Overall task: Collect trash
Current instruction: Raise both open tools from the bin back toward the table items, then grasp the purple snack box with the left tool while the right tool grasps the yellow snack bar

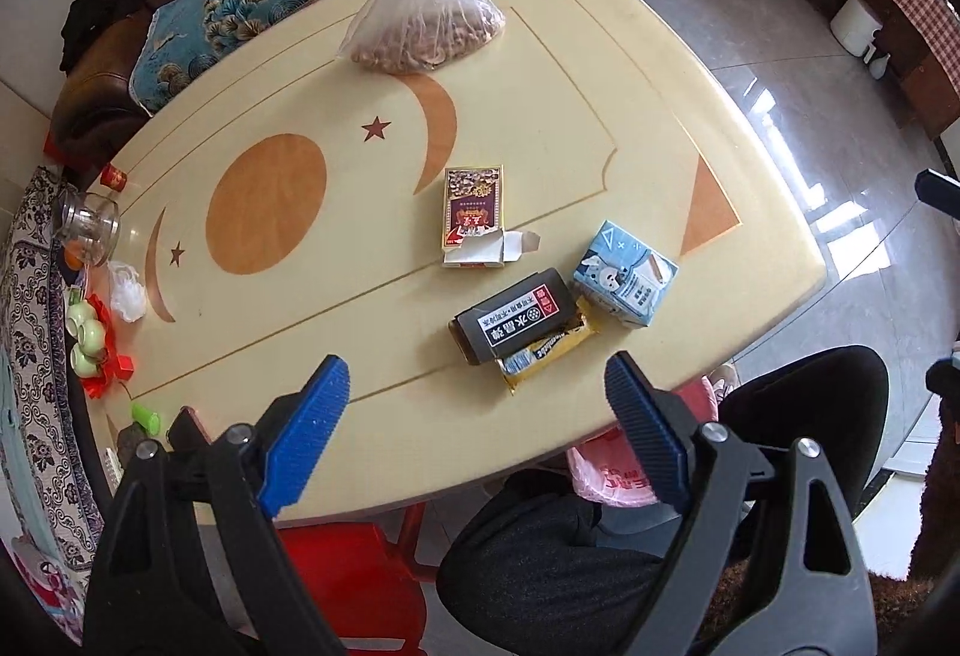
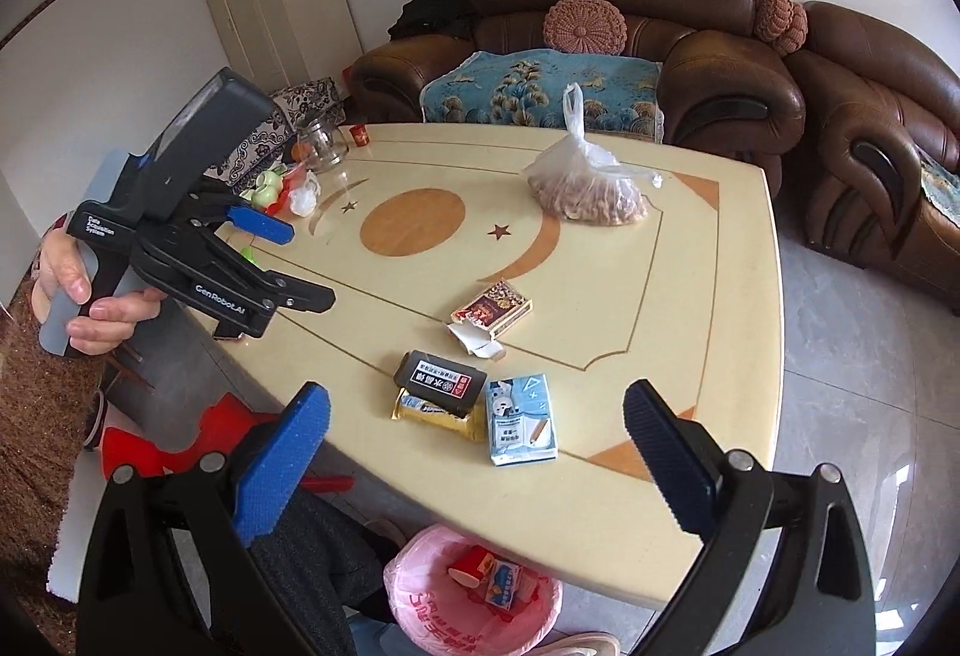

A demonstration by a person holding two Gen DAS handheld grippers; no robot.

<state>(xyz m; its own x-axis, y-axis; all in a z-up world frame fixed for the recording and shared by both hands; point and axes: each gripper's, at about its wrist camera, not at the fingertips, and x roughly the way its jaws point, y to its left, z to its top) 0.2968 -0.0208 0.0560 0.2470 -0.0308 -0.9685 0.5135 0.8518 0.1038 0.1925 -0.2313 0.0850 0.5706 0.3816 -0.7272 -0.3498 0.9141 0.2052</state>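
- Cups [image 1: 87, 335], pale green, on a red stand at the table's left edge, well to the left of my left gripper [image 1: 477, 386].
- Glass jar [image 1: 90, 224], beyond the cups along the same edge.
- Left gripper, jaws wide apart with nothing between them, hanging above the near edge of the table [image 1: 336, 74]; in the right wrist view my hand [image 2: 90, 296] holds it left of my right gripper [image 2: 477, 428].
- Black box [image 1: 516, 317], just ahead of the left gripper, lying on a yellow wrapper [image 1: 543, 356].
- Red and gold carton [image 1: 474, 212], torn open at its near end, farther ahead, beyond the black box.
- Blue carton [image 1: 624, 275], ahead and to the right, touching the wrapper's end.
- Bag of nuts [image 1: 423, 29], clear plastic, knotted, at the far side of the table.
- Right gripper, jaws at their widest and empty, above the table's near corner.
- Bin [image 2: 474, 596], pink-lined, on the floor below and between the right gripper's jaws, with a red piece and a small blue carton inside.
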